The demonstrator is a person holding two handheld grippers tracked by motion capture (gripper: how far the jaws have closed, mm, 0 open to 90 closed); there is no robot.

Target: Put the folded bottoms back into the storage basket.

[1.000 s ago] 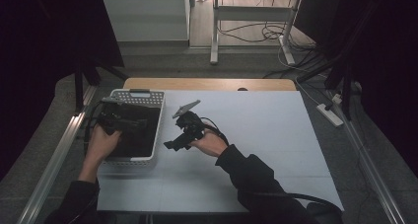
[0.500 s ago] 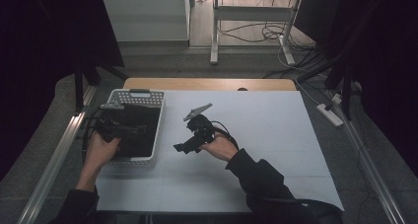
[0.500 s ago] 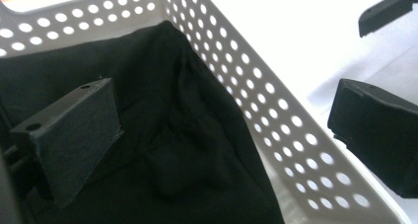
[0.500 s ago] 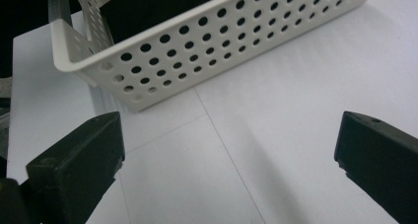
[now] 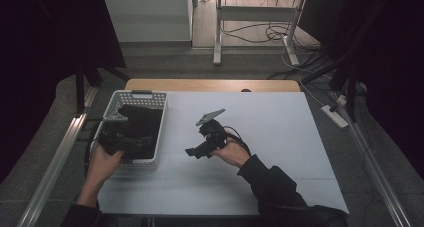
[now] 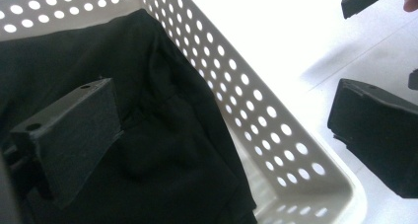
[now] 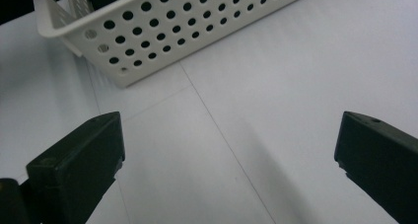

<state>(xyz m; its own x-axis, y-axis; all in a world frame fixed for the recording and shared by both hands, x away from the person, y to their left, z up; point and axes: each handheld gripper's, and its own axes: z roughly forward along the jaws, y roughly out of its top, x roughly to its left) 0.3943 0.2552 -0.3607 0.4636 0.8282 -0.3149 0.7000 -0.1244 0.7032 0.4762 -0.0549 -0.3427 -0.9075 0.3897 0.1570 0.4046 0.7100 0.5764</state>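
Over the basket (image 5: 159, 124) at the left, your left gripper (image 5: 114, 137) gapes above the black cloth (image 6: 162, 135) to grab it, while your right gripper (image 5: 196, 151) waits unclenched.

Black cloth (image 6: 167, 150) crumpled in basket (image 6: 276, 130)

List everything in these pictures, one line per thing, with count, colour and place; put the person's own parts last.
Basket: one, white, perforated plastic, on the left part of the table.
Cloth: one, black, lying crumpled inside the basket.
Table: one, white top with a wooden far edge, centre of the high view.
Power strip: one, white, on the floor right of the table.
Cables: several, dark, on the floor beyond the table.
Left gripper: one, black, over the basket, jaws open, one jaw above the cloth.
Right gripper: one, black, over the bare table right of the basket, jaws wide open.
Hands: two, each holding a gripper.
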